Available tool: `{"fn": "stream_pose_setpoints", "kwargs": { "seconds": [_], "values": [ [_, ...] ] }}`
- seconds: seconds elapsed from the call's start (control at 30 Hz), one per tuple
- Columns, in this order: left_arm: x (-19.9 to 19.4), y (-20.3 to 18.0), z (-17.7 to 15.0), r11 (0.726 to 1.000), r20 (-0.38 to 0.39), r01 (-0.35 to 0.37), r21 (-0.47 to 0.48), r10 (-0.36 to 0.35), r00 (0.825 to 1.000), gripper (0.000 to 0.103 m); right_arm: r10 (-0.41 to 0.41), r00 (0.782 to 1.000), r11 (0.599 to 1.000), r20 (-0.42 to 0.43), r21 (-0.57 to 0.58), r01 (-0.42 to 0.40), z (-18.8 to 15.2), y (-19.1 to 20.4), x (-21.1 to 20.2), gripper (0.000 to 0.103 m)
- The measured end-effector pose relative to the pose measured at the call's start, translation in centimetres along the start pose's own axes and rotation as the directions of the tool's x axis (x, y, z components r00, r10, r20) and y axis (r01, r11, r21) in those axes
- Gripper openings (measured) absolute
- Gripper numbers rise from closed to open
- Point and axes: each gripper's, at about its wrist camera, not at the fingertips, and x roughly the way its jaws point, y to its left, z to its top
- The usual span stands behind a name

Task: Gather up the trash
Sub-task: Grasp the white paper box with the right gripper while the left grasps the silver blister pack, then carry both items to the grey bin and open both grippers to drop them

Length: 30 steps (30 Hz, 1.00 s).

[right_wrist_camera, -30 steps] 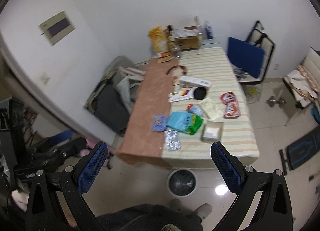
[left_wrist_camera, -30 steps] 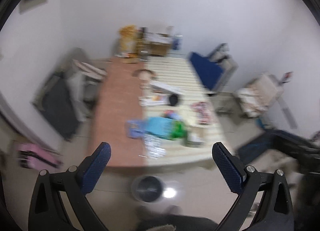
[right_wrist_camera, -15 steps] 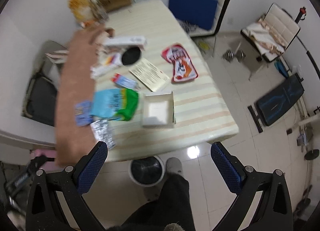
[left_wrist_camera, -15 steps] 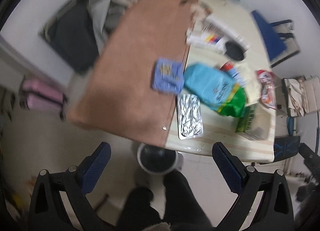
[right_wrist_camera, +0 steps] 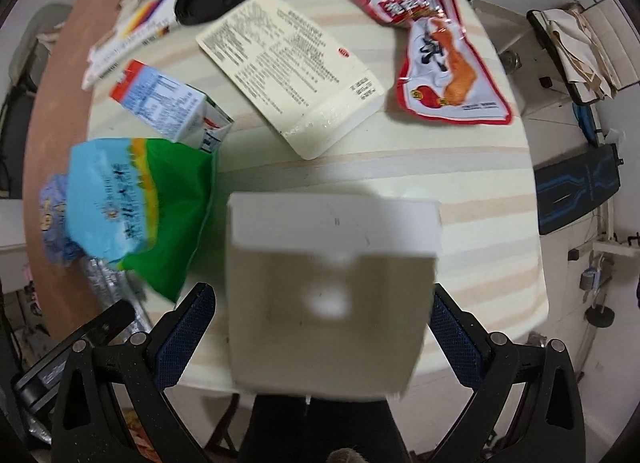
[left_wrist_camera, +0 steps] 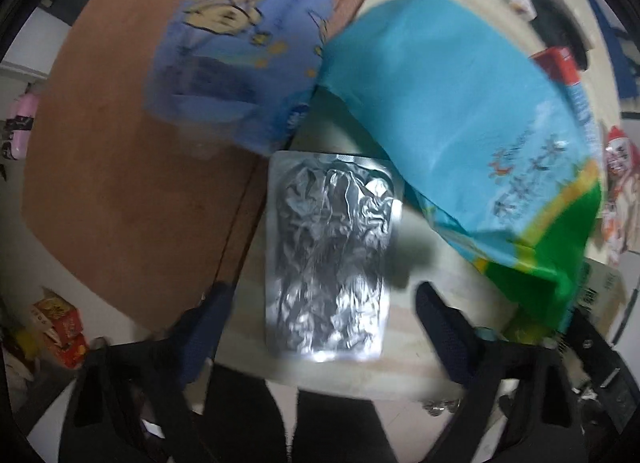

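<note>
The left gripper (left_wrist_camera: 324, 311) is pointed straight down over the near edge of the table (left_wrist_camera: 404, 347), its jaws having just been closing but still spread to either side of a crumpled silver foil pouch (left_wrist_camera: 328, 259), which is not yet pinched. The right gripper (right_wrist_camera: 322, 327) is held with jaws spread around an open white box (right_wrist_camera: 328, 295) at the same near edge, the pads apart from its walls. A blue-green bag (right_wrist_camera: 132, 211) lies between the pouch and the box.
</note>
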Motion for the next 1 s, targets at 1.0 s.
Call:
{"fn": "stream_pose_setpoints", "kwargs": {
  "seconds": [1.0],
  "values": [
    [-12.1,0.1,-8.6,0.988,0.271,-0.006,0.156,-0.037,0.962,0.062,0.174,0.976,0.983,0.131,-0.085,-0.164,-5.8,-2.5,-5.8,0.077]
  ]
}}
